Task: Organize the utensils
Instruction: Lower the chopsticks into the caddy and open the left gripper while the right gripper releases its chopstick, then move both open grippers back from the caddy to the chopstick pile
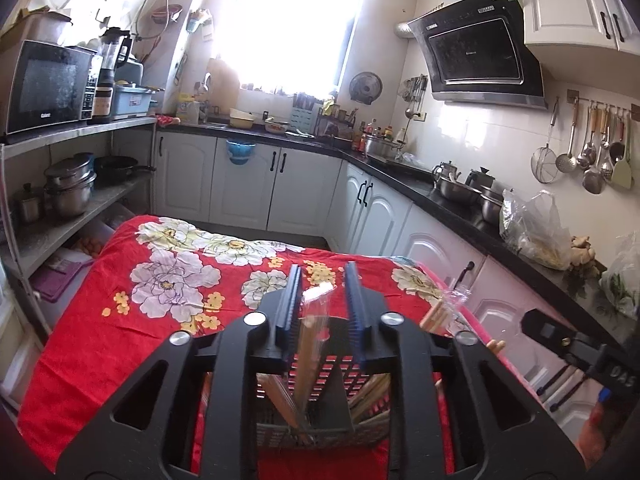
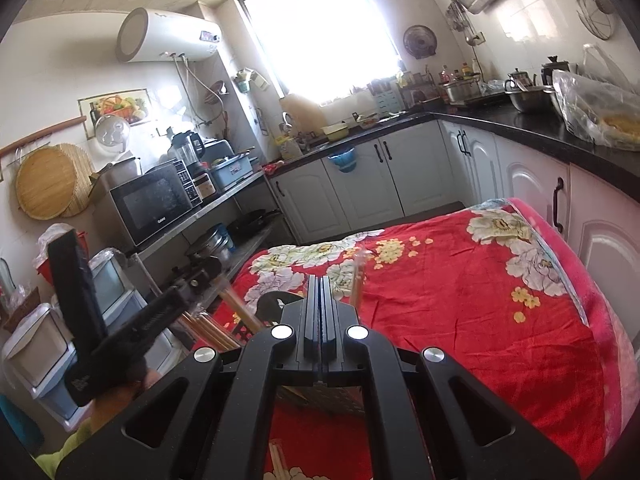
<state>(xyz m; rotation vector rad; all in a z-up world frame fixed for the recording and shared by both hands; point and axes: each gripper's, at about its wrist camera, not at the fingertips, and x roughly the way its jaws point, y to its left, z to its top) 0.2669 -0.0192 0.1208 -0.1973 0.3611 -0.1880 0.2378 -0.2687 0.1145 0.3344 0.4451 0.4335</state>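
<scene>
My left gripper [image 1: 323,280] stands open over a black slotted utensil holder [image 1: 320,392] on the red flowered cloth [image 1: 120,340]. A bundle of wooden chopsticks in a clear sleeve [image 1: 316,312] rises from the holder between the blue pads, closer to the left one and with a gap on the right. More chopsticks [image 1: 368,396] lean inside the holder. Another sleeved bundle [image 1: 440,312] sticks up to the right. My right gripper [image 2: 320,284] is shut, with nothing visible between its fingers. A sleeved bundle [image 2: 358,276] stands just right of its tips, and the holder [image 2: 320,396] lies below it.
The cloth-covered table [image 2: 480,300] spreads ahead. White cabinets under a black counter [image 1: 440,196] run along the right, with pots and plastic bags on top. Shelves with a microwave [image 1: 48,84] and pans stand at the left. Bins [image 2: 40,352] sit by the table's left side.
</scene>
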